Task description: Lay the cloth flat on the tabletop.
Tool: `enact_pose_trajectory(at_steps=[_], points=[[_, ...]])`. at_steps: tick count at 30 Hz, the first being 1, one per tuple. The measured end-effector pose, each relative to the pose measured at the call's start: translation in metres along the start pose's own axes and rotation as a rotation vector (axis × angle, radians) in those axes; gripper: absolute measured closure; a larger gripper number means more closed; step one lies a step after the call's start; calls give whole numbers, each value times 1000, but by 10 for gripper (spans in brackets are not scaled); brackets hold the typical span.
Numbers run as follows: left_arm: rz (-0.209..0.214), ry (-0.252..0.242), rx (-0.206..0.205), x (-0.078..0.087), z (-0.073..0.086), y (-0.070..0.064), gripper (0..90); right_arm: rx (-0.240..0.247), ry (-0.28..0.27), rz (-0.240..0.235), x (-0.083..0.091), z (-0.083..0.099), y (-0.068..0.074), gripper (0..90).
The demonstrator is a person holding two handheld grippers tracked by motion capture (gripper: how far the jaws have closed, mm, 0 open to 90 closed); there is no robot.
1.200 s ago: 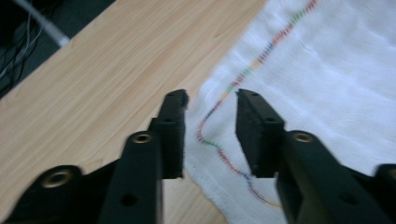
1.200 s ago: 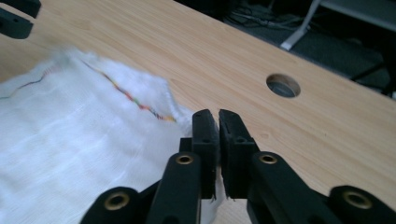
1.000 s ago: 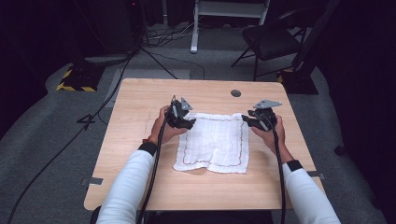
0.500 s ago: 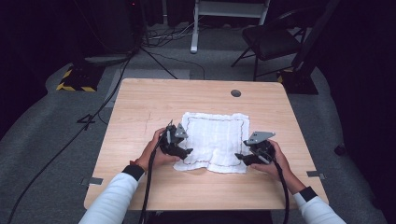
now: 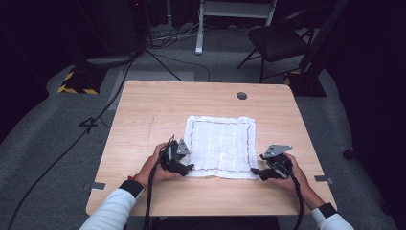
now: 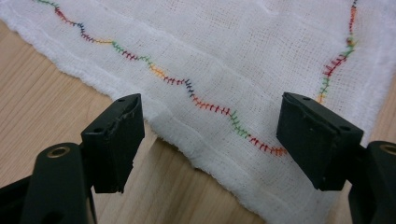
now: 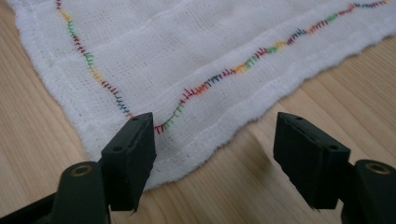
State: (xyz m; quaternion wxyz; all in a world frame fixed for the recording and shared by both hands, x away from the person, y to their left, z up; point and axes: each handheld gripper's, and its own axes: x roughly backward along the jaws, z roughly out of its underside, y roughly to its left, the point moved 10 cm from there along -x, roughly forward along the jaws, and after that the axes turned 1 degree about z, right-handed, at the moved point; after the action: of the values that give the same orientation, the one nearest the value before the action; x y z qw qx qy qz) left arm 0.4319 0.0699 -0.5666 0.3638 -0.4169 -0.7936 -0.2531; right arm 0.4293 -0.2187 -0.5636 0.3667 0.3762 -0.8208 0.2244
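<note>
Folding of a cloth in hand, by the look of it; one fold apparently laid, both tools parked at the near corners. White cloth [image 5: 220,146] lying flat at centre of the wooden worktop [image 5: 143,110], roughly square, near edge toward 6 o'clock. Left tongs [image 5: 184,165] at the cloth's 7 o'clock corner, jaws spread wide, nothing between them but hem and bare wood beneath. Right tongs [image 5: 256,171] at the 5 o'clock corner, likewise spread, gripping nothing, corner of cloth just past the left jaw tip in the right gripper view. Judged step: corners released or about to be taken. Next move likely calls for closing each pair on its corner, pinching every layer at the hem, then lifting both evenly toward 12 o'clock so the edges meet square. Material: loose-weave gauze, soft, open grid texture, limp, probably prone to slipping layer from layer. Edge thick and slightly fuzzy, doubled hem. Multicoloured zigzag stitching [image 6: 212,108] running just inside the border, red, green, orange, blue. Worktop pale, smooth-grained, small dark round grommet [image 5: 242,95] near 12 o'clock.
</note>
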Motion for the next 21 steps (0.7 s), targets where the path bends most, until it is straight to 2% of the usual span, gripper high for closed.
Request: enact_pose_trajectory(at_steps=[2, 4, 6, 7, 8, 11, 14, 16, 18, 21], points=[[-17, 2, -16, 2, 1, -4, 237, -7, -7, -4, 5, 7, -5, 298], [-8, -1, -17, 3, 2, -8, 241, -10, -13, -6, 6, 9, -6, 299], [31, -10, 2, 4, 4, -19, 239, -16, -14, -10, 10, 15, -8, 299], [31, -10, 2, 4, 4, -19, 237, -16, -14, -10, 10, 15, -8, 299], [55, -16, 21, 6, 6, -26, 239, -18, -7, -11, 13, 18, -9, 315], [74, -35, 9, 9, 7, -39, 274, -21, 1, -30, 16, 20, -6, 364], [98, -42, 20, 13, 9, -47, 249, -27, 1, -30, 18, 23, -5, 361], [104, -61, 26, 17, 8, -45, 237, -25, 2, -20, 20, 24, -6, 354], [104, -80, 53, 21, 6, -39, 232, -22, -8, -19, 23, 22, -6, 352], [73, -103, 80, 27, 5, -24, 224, -24, -48, -16, 28, 14, -5, 352]])
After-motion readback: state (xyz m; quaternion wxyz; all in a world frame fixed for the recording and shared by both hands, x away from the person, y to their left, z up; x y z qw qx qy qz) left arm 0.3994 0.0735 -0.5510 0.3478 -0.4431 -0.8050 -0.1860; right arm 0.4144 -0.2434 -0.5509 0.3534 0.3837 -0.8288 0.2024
